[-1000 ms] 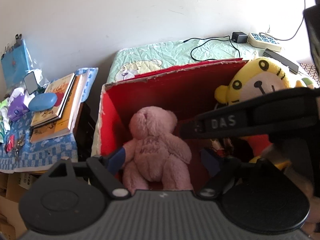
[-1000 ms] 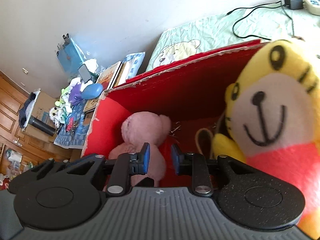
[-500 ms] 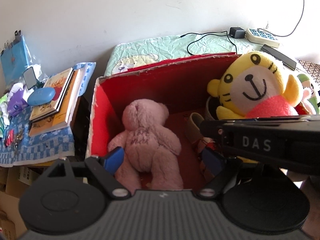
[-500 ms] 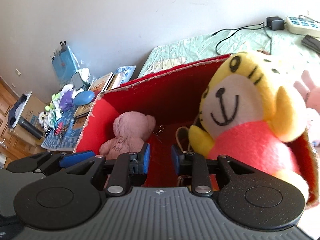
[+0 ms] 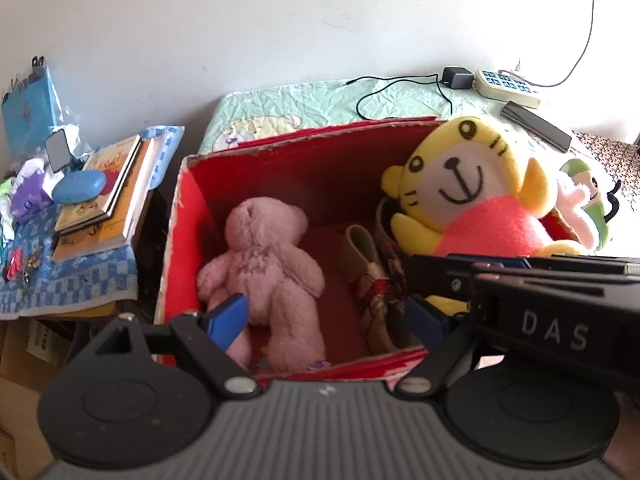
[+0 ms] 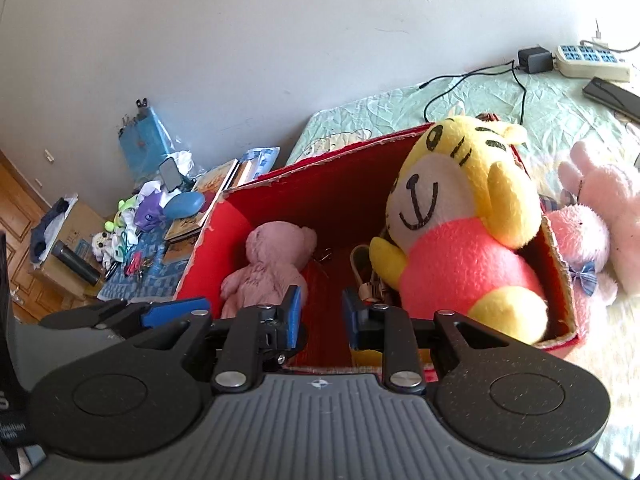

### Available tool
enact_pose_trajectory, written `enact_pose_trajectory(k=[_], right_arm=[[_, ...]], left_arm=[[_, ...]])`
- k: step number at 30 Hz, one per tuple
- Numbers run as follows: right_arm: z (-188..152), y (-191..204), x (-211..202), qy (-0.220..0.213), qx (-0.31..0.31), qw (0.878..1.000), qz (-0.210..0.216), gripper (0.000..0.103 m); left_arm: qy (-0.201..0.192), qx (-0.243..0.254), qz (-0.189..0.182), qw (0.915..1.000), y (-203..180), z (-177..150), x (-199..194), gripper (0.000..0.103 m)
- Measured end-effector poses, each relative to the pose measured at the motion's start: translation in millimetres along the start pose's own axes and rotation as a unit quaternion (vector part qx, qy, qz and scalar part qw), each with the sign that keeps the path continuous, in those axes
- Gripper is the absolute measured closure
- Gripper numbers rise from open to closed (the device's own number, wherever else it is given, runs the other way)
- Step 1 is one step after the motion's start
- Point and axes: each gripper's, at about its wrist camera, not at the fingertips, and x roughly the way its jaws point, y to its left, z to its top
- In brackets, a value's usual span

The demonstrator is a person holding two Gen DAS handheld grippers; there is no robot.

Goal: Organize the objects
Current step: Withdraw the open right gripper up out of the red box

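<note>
A red cardboard box (image 5: 176, 240) (image 6: 224, 232) stands on the bed. Inside it a pink teddy bear (image 5: 264, 264) (image 6: 268, 268) lies at the left, its back toward me. A yellow tiger plush (image 5: 464, 196) (image 6: 452, 232) in a pink top sits upright at the right of the box. A small patterned shoe (image 5: 372, 280) lies between them. My left gripper (image 5: 326, 312) hangs open over the box's near edge, nothing between its fingers. My right gripper (image 6: 322, 308) is shut and empty above the near edge; its black body (image 5: 520, 300) crosses the left wrist view.
Pink rabbit plushes (image 6: 600, 208) and a green plush (image 5: 588, 184) lie on the bed right of the box. A power strip (image 5: 506, 86), charger cable and phone (image 5: 536, 126) lie behind it. Left of the bed, a cluttered side table holds books (image 5: 108, 192).
Both grippers have drawn back and upward from the box, so more of it shows. The right gripper has moved off the tiger, which stays sitting in the box.
</note>
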Motion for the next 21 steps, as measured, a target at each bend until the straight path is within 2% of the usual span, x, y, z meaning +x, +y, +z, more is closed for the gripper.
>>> enact_pose_trajectory(k=[11,14,21], right_arm=[[-1.8,-14.5,-24.7,0.005,-0.009,1.0,0.028,0.077],[-1.8,-22.4,-32.5,0.013,-0.012,0.999,0.04,0.077],[-8.1,-40.0,-49.0,0.032,-0.034,0.997,0.06,0.076]], left_arm=[[0.002,-0.025,0.029,0.9993,-19.9,-9.1,-23.0,0.013],[-0.005,-0.025,0.042,0.9988,-31.9,-15.5,-32.1,0.01],[0.021,-0.049,0.047,0.9975,-61.0,-29.9,-32.0,0.009]])
